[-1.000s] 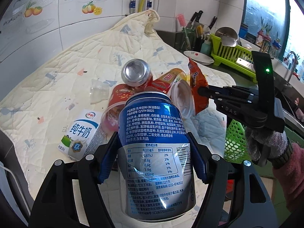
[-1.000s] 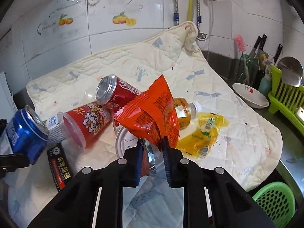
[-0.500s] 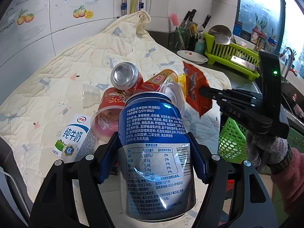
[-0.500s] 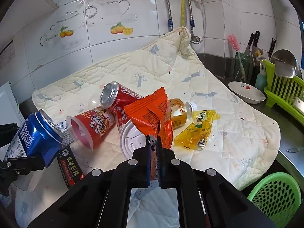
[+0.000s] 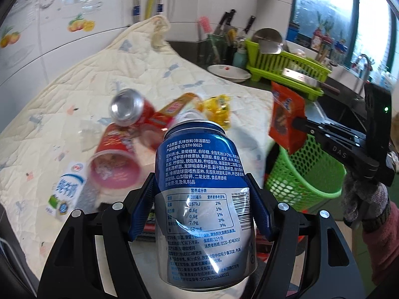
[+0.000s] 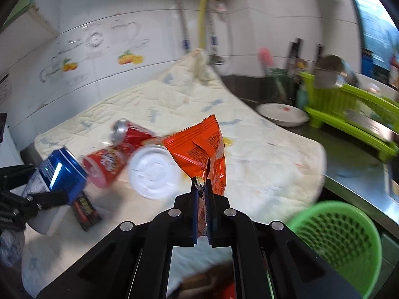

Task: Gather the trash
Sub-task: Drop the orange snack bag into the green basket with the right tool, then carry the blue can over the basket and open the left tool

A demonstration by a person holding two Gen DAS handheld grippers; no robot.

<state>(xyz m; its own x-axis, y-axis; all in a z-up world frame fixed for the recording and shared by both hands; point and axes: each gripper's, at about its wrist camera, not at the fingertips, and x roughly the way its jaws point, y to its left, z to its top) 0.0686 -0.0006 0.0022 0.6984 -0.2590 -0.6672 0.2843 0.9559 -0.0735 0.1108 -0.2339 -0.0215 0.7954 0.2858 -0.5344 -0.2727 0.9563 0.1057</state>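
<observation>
My left gripper (image 5: 203, 204) is shut on a blue drink can (image 5: 202, 199), held upright above the quilted cloth (image 5: 82, 92). My right gripper (image 6: 202, 194) is shut on the lower edge of an orange snack bag (image 6: 199, 147), which hangs lifted off the cloth. In the left wrist view that bag (image 5: 286, 122) sits over the rim of a green mesh basket (image 5: 304, 177) beside the counter. On the cloth lie a red can (image 5: 128, 107), a red cup (image 5: 117, 157), a white lid (image 6: 153, 172), a milk carton (image 5: 67, 189) and a yellow wrapper (image 5: 218, 109).
A white bowl (image 5: 229, 72) and a green dish rack (image 5: 286, 72) stand on the steel counter at the right. Knives and brushes stand in a holder (image 5: 219, 47) by the tiled wall. A dark packet (image 6: 86, 210) lies near the cloth's front edge.
My right gripper closed on the orange bag, lifted it off the pile and carried it right toward the green basket. My left gripper shifted right with the blue can.
</observation>
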